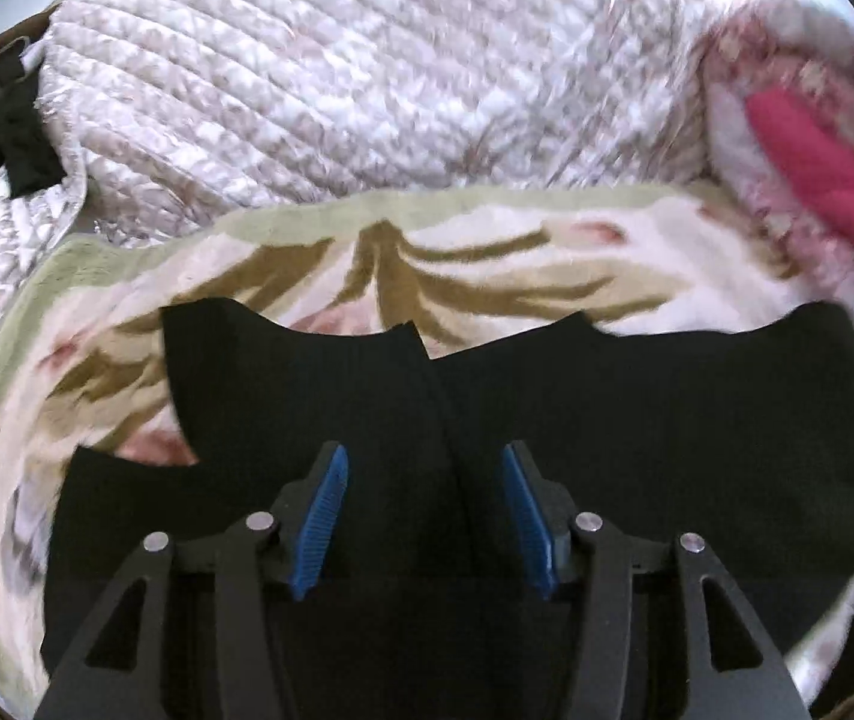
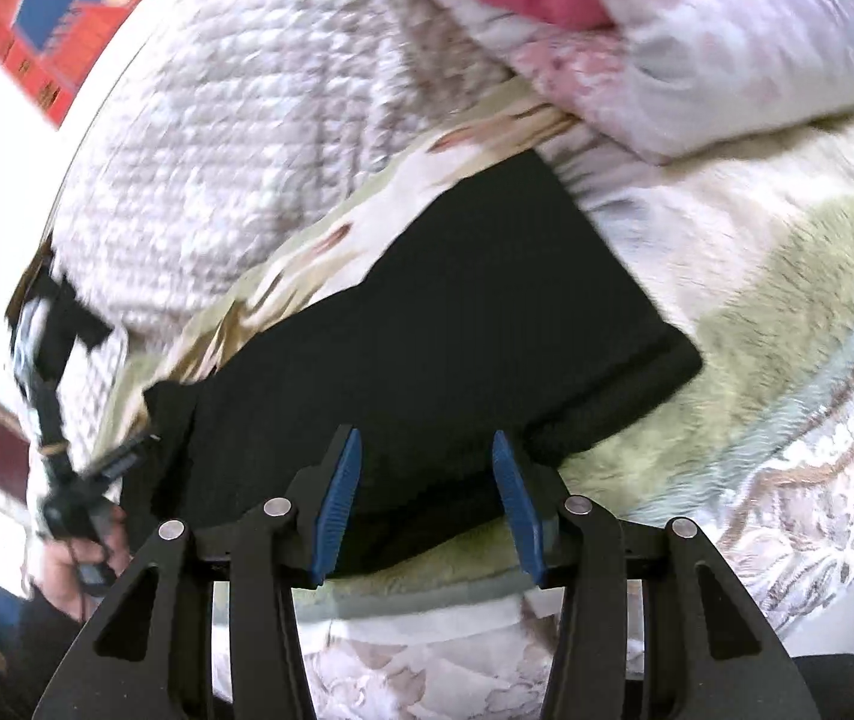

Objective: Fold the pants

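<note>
So the black pants [image 1: 547, 420] are lying on a fleece blanket [image 1: 487, 252] with a cream, olive and pink leafy print, which is spread over a quilted whitish bedspread [image 1: 307, 78]. In the left wrist view the pants look partly folded, with a few layers stacked up and wavy edges toward the far side. In the right wrist view they read as a fairly tidy dark rectangle [image 2: 457, 324] with a thick folded edge on the right.

The left gripper [image 1: 424, 516] sits low right over the pants, blue pads [image 1: 322, 519] spread wide apart with only black fabric showing between them. Nothing is pinched, as far as the view shows. The right gripper [image 2: 427, 501] is also wide open, hovering at the near edge of the pants where they meet the blanket [image 2: 757, 276], and it isn't gripping anything either.

At the left side of the right wrist view, the person's hand [image 2: 76, 570] shows, holding the other gripper's handle, though it's blurry. There's a pink-and-floral pillow [image 2: 667, 48] up past the pants, and a red and blue poster [image 2: 67, 18] on the wall.
</note>
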The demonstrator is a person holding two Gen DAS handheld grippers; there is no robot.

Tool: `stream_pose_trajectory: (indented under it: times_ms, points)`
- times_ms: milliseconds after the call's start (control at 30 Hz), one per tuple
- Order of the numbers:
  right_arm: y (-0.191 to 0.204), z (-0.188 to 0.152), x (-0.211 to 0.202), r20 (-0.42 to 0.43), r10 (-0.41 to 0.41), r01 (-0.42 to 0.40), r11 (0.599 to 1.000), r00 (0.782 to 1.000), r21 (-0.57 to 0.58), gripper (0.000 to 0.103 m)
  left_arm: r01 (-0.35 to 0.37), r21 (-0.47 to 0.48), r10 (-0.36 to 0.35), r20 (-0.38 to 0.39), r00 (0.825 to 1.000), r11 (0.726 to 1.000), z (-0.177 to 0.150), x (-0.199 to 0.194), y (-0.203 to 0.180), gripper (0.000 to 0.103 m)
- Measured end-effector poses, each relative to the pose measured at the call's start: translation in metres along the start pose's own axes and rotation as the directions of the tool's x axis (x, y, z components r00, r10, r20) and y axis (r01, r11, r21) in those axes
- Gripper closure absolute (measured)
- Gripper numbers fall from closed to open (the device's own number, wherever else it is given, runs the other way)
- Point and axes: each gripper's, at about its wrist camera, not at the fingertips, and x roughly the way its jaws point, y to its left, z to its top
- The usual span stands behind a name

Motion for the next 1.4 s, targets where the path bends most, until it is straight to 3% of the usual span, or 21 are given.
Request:
stream_pose_trajectory:
  times_ms: [200, 267, 300, 367, 467, 600, 733, 800, 900, 1067, 1200, 1367, 1400]
  points:
    - [-0.003, 0.004, 0.003, 0.029, -0.019, 0.019, 1.000, 0.999, 0.019, 0.057, -0.039, 0.010, 0.040, -0.015, 0.999, 0.999, 0.003, 0.035, -0.005, 0.048]
    - [-0.001, 0.003, 0.007, 0.027, -0.034, 0.034, 0.999, 0.999, 0.008, 0.057, -0.046, 0.029, 0.046, -0.008, 0.999, 0.999, 0.006, 0.038, -0.007, 0.076]
    - [-0.002, 0.004, 0.008, 0.026, -0.038, 0.038, 0.999, 0.999, 0.004, 0.057, -0.052, 0.038, 0.052, -0.009, 0.999, 0.998, 0.007, 0.039, -0.008, 0.096]
    - [-0.001, 0.004, 0.010, 0.027, -0.044, 0.045, 0.999, 0.999, -0.007, 0.057, -0.051, 0.026, 0.051, 0.003, 0.999, 0.998, 0.006, 0.036, -0.004, 0.098]
    - [-0.002, 0.002, 0.009, 0.032, -0.041, 0.041, 0.999, 0.999, -0.010, 0.057, -0.084, -0.023, 0.086, 0.092, 0.992, 0.996, 0.002, 0.005, 0.011, 0.098]
    - [-0.003, 0.002, 0.008, 0.036, -0.042, 0.042, 0.999, 0.998, -0.013, 0.057, -0.107, -0.187, 0.143, 0.187, 0.972, 0.976, -0.021, -0.057, 0.053, 0.099]
    - [-0.002, 0.001, 0.009, 0.038, -0.044, 0.045, 0.999, 0.998, -0.018, 0.057, -0.137, -0.344, 0.205, 0.169, 0.964, 0.929, -0.069, -0.097, 0.096, 0.098]
    - [-0.002, 0.001, 0.008, 0.041, -0.046, 0.047, 0.999, 0.998, -0.023, 0.056, -0.137, -0.406, 0.199, 0.116, 0.973, 0.904, -0.093, -0.096, 0.115, 0.097]
    - [0.000, 0.000, 0.005, 0.045, -0.049, 0.051, 0.998, 0.998, -0.038, 0.056, -0.105, -0.510, 0.131, 0.015, 0.991, 0.854, -0.116, -0.078, 0.136, 0.093]
    - [-0.002, -0.004, -0.003, 0.072, -0.051, 0.054, 0.998, 0.996, -0.041, 0.056, -0.027, -0.622, 0.052, 0.021, 0.998, 0.783, -0.124, -0.069, 0.153, 0.078]
    - [-0.007, -0.004, -0.004, 0.084, -0.060, 0.062, 0.998, 0.995, -0.021, 0.056, 0.015, -0.632, 0.016, 0.044, 0.999, 0.775, -0.123, -0.065, 0.149, 0.067]
    - [-0.010, -0.002, -0.010, 0.121, -0.061, 0.061, 0.998, 0.991, 0.000, 0.056, 0.005, -0.629, 0.029, 0.044, 0.999, 0.778, -0.112, -0.058, 0.150, 0.069]
    - [-0.011, 0.000, -0.013, 0.138, -0.071, 0.071, 0.997, 0.988, 0.005, 0.056, -0.002, -0.630, 0.037, 0.043, 0.998, 0.776, -0.114, -0.061, 0.152, 0.076]
